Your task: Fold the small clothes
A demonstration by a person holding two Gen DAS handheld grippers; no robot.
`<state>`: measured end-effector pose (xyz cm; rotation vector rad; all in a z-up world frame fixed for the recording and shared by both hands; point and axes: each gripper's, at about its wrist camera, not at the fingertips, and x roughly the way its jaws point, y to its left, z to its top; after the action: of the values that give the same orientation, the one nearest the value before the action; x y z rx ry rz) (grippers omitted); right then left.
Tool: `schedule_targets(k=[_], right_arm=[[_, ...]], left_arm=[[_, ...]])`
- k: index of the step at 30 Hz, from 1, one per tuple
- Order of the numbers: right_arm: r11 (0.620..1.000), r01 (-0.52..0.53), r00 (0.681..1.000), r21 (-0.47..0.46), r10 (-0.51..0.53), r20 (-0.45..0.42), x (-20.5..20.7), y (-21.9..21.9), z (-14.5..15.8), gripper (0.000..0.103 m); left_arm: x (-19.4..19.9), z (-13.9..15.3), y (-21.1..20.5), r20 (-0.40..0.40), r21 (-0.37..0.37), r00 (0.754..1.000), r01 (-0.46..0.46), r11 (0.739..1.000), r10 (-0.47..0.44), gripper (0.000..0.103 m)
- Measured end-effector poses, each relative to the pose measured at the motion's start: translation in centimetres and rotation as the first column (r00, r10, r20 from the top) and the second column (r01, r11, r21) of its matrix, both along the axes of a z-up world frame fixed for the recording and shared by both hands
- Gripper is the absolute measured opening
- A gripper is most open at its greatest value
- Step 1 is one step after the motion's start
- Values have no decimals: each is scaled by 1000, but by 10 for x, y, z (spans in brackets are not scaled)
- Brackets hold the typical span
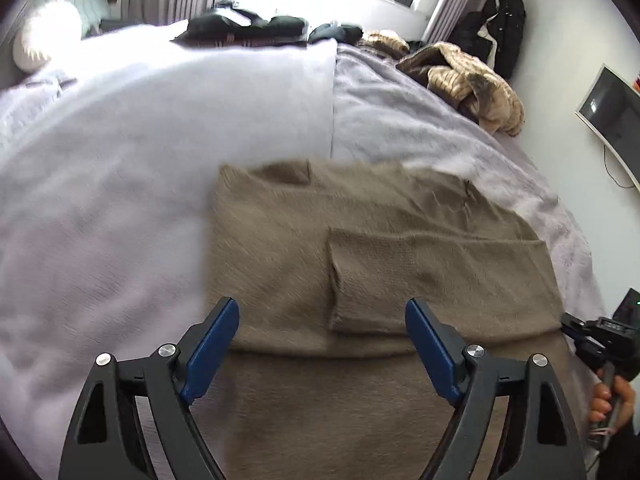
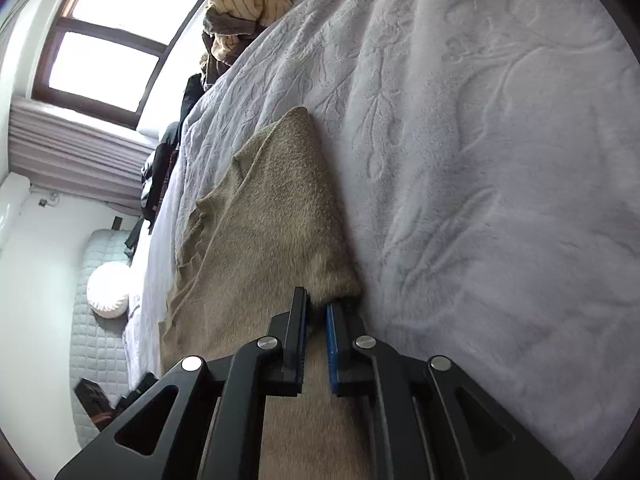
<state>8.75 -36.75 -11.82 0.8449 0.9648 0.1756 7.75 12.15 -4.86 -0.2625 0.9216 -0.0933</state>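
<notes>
A tan knit sweater [image 1: 304,248] lies flat on the bed, one sleeve [image 1: 420,276] folded across its body. My left gripper [image 1: 322,312] is open and empty, hovering over the sweater's near part. My right gripper [image 2: 318,300] is shut on the sweater's edge [image 2: 336,284], with the sweater [image 2: 276,208] stretching away from it along the bed. The right gripper also shows in the left wrist view [image 1: 588,336] at the sweater's right edge, held by a hand.
The bed is covered by a pale lavender blanket [image 1: 120,160]. A heap of tan and striped clothes [image 1: 464,76] lies at its far right corner, dark clothes [image 1: 248,28] at the far edge by the window. A monitor [image 1: 612,116] hangs on the right wall.
</notes>
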Motion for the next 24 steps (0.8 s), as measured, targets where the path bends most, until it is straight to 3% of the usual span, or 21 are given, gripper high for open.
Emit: schedule_targets(k=[1,3,4,8,9,10,13,16,20,24], right_arm=[[1000,4,1000,-17,-4,8,-5,-2,4,33],[1000,24,999,7,-25,35,-12,-9,8,52],[999,31,999,31,-33,38,-12,-12,8,52],[997,17,1000,73,-16,-16,7,-12,-6,50],[999,-2,999,49,4,-37,13,-7,-8,27],[1000,-23,998,7,23,-59,17,-1,-8,17],[989,-49,999,-143,47,-19,16,10,14,16],[968,-62,998,-242,54,-38,15,12,13,17],[988,-31,999,-149,24,-44,6,-2,-2,16],[985,-31,999,-172,24,-44,-11,-5,6,19]], left_arm=[[2,2,2,-1,-2,1000,-1,1000,1,85],[7,2,2,-14,-9,1000,-3,1000,3,85],[9,0,1,-21,-7,1000,-2,1000,2,85],[19,-10,-17,-55,16,998,-5,1000,6,85],[20,-11,-22,-59,14,998,-11,1000,11,85],[20,-11,-25,-61,7,998,-14,1000,14,85],[19,-11,-29,-57,16,998,-27,1000,28,85],[26,-25,-31,-89,111,995,-38,993,48,85],[22,-37,-36,-68,236,998,6,972,10,85],[14,-31,-33,-72,236,997,32,971,-15,85]])
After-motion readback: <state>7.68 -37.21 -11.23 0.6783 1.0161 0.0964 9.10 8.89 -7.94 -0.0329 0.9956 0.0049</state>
